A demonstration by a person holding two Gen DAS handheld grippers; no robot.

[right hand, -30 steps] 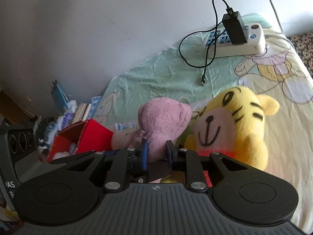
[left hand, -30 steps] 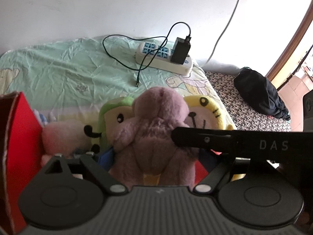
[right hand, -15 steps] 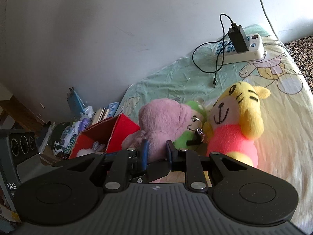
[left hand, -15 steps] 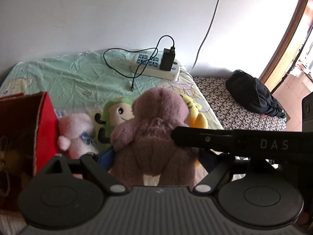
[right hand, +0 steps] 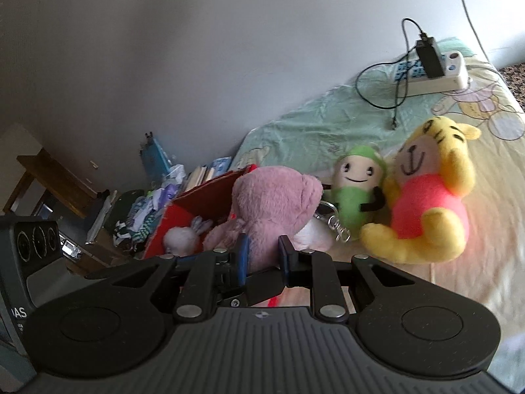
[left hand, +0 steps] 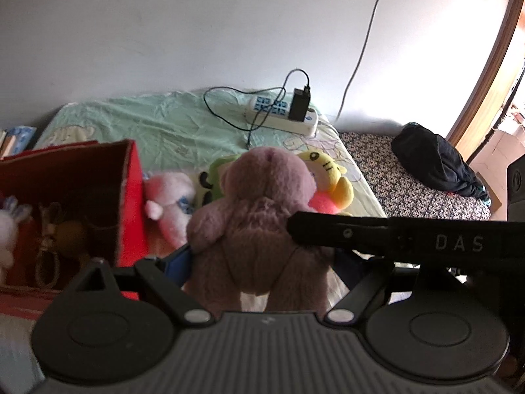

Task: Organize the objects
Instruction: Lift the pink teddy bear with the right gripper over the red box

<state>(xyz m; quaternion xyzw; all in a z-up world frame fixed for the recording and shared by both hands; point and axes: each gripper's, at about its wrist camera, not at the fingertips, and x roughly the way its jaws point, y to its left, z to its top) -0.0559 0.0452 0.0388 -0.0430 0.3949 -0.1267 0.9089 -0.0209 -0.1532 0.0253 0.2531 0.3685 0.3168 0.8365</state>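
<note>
the bed point(left hand: 170, 128) has a pale green sheet and stands against a white wall point(left hand: 197, 32). both the left hand-held gripper point(left hand: 262, 262) and the right hand-held gripper point(right hand: 262, 256) clamp the pink bear point(left hand: 262, 216), above the bed beside the red box point(left hand: 131, 197).

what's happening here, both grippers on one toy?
Yes. A person is tidying soft toys on a bed with two handheld grippers. Both hold the mauve teddy bear: the left gripper around its body, the right gripper pinched shut on it. The red box, already holding a few small toys, sits just beside it. A pink toy, a green doll and a yellow tiger lie on the sheet.
</note>
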